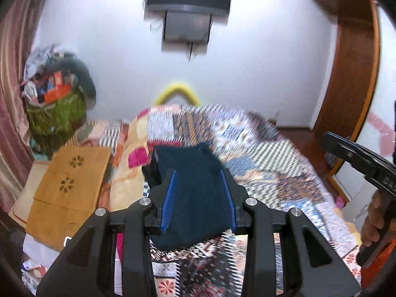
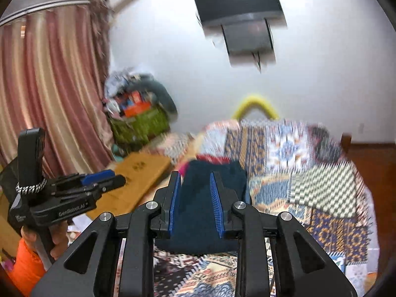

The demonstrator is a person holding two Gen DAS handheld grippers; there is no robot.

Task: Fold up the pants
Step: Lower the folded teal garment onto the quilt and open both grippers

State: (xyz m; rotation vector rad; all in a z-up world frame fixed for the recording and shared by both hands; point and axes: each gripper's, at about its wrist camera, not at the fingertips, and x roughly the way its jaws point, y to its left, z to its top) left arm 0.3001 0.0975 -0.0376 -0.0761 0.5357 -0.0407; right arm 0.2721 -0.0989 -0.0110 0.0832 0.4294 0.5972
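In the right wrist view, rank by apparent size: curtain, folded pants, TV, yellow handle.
1. Curtain, clearly largest.
2. and 3. Pants and TV look alike; the tool hides part of the pants, so I won't rank them.
4. Yellow handle, smallest.

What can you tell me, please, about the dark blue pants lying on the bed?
The pants are a dark navy, soft-looking fabric, folded into a compact, roughly rectangular bundle. They lie flat on the patterned patchwork bedspread, near its left side, with something pink-red just beyond them. Both views are blurred, so seams and details are unclear. Neither gripper appears to touch them; the open jaws only frame them.
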